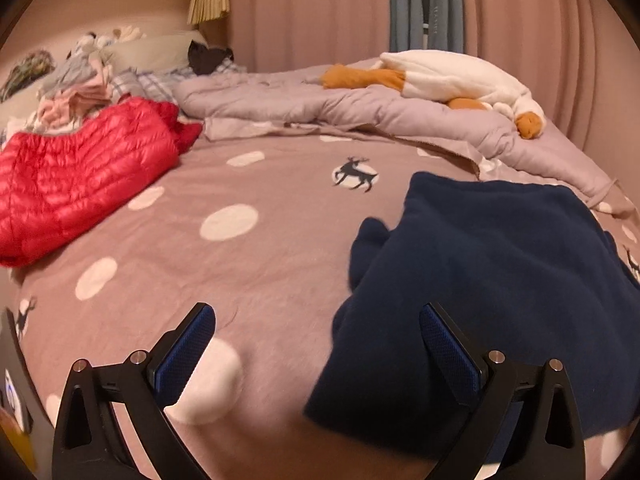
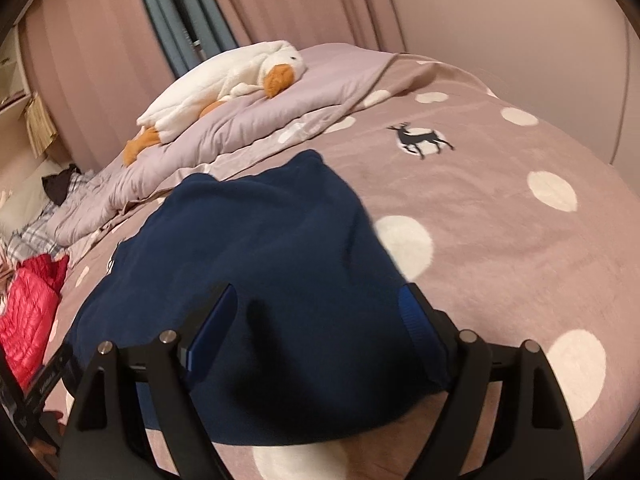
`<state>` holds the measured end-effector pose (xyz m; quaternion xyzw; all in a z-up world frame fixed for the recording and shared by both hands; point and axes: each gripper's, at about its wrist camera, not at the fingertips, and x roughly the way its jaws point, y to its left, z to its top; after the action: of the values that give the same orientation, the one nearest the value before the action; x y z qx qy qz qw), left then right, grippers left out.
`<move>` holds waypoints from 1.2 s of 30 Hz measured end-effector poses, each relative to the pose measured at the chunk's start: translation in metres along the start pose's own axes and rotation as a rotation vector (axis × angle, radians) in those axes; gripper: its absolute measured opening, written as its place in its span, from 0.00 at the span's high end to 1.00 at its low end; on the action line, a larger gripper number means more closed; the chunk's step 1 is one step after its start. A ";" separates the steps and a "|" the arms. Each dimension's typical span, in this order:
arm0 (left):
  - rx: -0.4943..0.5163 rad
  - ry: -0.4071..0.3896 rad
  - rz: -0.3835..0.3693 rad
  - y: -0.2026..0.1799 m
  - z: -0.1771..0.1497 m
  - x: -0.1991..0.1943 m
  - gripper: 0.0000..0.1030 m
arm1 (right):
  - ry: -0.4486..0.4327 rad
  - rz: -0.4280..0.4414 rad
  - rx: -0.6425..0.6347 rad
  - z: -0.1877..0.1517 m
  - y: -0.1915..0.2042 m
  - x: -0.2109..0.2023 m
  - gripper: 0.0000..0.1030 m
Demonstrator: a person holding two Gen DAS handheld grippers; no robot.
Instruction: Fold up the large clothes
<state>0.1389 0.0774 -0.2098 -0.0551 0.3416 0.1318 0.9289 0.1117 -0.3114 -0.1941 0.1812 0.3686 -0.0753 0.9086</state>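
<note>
A folded navy fleece garment (image 2: 256, 280) lies on the dotted pink bed cover (image 1: 248, 280), directly under and beyond the right claw (image 2: 316, 316) and off to the right of the left claw (image 1: 316, 344), whose right finger overlaps its near edge. The left wrist view alone shows the whole red puffer jacket (image 1: 80, 188) at far left and a heap of clothes (image 1: 80, 88) behind it, while the right wrist view shows the plush goose's (image 2: 224, 80) head. Both claws stand wide apart and grip nothing, with the right one framing the fleece without pressing on it.
</note>
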 end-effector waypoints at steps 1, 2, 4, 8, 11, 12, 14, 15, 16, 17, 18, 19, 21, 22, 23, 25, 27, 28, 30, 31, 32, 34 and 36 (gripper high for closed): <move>-0.021 0.011 -0.009 0.005 -0.001 0.000 0.02 | 0.000 -0.014 0.006 -0.001 -0.003 -0.001 0.19; -0.031 0.013 -0.007 0.007 -0.002 0.000 0.02 | 0.000 -0.026 0.009 -0.001 -0.006 -0.001 0.19; -0.037 0.004 0.017 0.012 -0.005 -0.002 0.02 | 0.009 -0.039 0.018 -0.003 -0.013 -0.001 0.19; -0.040 -0.009 0.029 0.016 -0.009 -0.003 0.02 | 0.055 -0.053 0.048 -0.011 -0.024 0.007 0.19; -0.077 0.023 -0.003 0.023 -0.011 -0.002 0.02 | 0.063 -0.036 0.087 -0.017 -0.031 0.012 0.17; -0.098 0.036 -0.020 0.026 -0.011 -0.001 0.02 | 0.066 -0.034 0.096 -0.019 -0.032 0.013 0.15; -0.234 0.114 -0.119 0.044 -0.015 0.005 0.02 | 0.072 -0.040 0.096 -0.022 -0.033 0.017 0.10; -0.282 0.145 -0.158 0.049 -0.017 0.009 0.02 | 0.080 -0.039 0.095 -0.024 -0.034 0.019 0.09; -0.360 0.206 -0.227 0.057 -0.022 0.016 0.02 | 0.089 -0.032 0.101 -0.026 -0.035 0.022 0.08; -0.413 0.277 -0.286 0.061 -0.027 0.024 0.02 | 0.096 -0.016 0.121 -0.029 -0.038 0.024 0.07; -0.421 0.311 -0.326 0.061 -0.030 0.028 0.02 | 0.097 -0.002 0.143 -0.031 -0.041 0.027 0.07; -0.402 0.305 -0.366 0.058 -0.032 0.027 0.02 | 0.093 0.006 0.160 -0.033 -0.043 0.028 0.06; -0.386 0.310 -0.451 0.051 -0.034 0.024 0.02 | 0.081 0.006 0.164 -0.036 -0.042 0.028 0.05; -0.396 0.341 -0.548 0.047 -0.035 0.026 0.02 | 0.079 -0.002 0.155 -0.036 -0.040 0.029 0.04; -0.425 0.387 -0.686 0.040 -0.036 0.031 0.02 | 0.080 -0.007 0.150 -0.035 -0.039 0.030 0.03; -0.492 0.475 -0.904 0.021 -0.038 0.042 0.02 | 0.079 -0.017 0.141 -0.035 -0.036 0.032 0.01; -0.527 0.456 -0.889 0.015 -0.036 0.049 0.02 | 0.073 -0.023 0.137 -0.036 -0.035 0.033 0.01; -0.533 0.428 -0.856 0.012 -0.034 0.052 0.02 | 0.070 -0.022 0.133 -0.036 -0.035 0.034 0.01; -0.558 0.390 -0.825 0.009 -0.029 0.057 0.02 | 0.071 -0.010 0.124 -0.036 -0.037 0.035 0.01; -0.570 0.376 -0.816 0.009 -0.027 0.059 0.02 | 0.073 -0.003 0.120 -0.035 -0.038 0.035 0.01; -0.590 0.358 -0.804 0.009 -0.025 0.062 0.02 | 0.072 0.005 0.114 -0.036 -0.039 0.035 0.01; -0.616 0.341 -0.773 0.008 -0.022 0.067 0.02 | 0.069 0.025 0.106 -0.036 -0.041 0.036 0.00; -0.622 0.301 -0.742 0.007 -0.021 0.068 0.02 | 0.060 0.038 0.107 -0.037 -0.042 0.038 0.00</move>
<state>0.1739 0.0942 -0.2704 -0.4651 0.3740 -0.1209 0.7932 0.1034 -0.3357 -0.2564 0.2387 0.3876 -0.0724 0.8874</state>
